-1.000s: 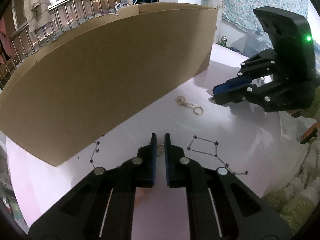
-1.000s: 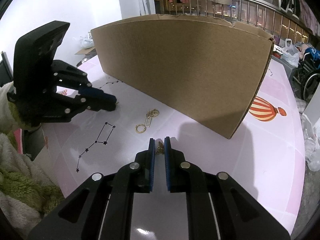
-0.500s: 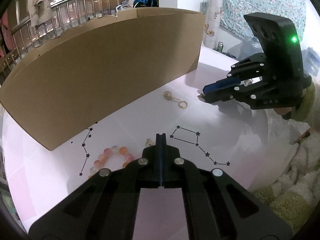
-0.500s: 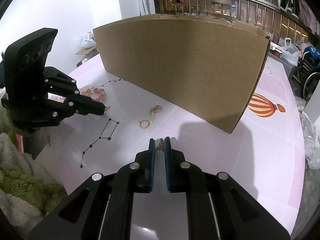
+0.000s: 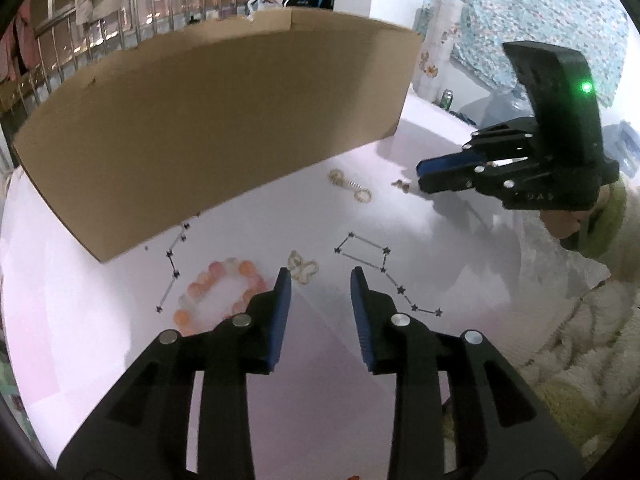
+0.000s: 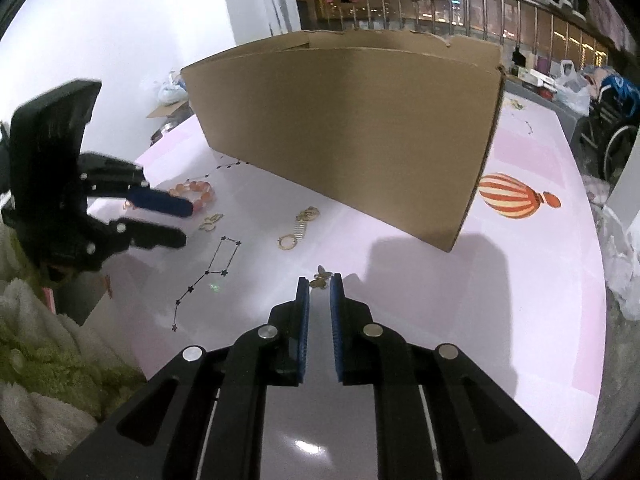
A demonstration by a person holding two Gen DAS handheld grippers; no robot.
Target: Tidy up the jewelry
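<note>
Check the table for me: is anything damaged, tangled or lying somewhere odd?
Nothing looks damaged. The jewelry is just scattered loose on the pink table outside the cardboard box: a beaded bracelet, a gold chain, one butterfly earring by the left gripper, another at the right gripper's tips.

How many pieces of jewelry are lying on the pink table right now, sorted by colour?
Gold-coloured pieces: 3, namely the gold chain piece, the small gold butterfly charm and the pale gold butterfly piece.
Pink and orange pieces: 1, the beaded bracelet.
Total: 4 pieces of jewelry.
</note>
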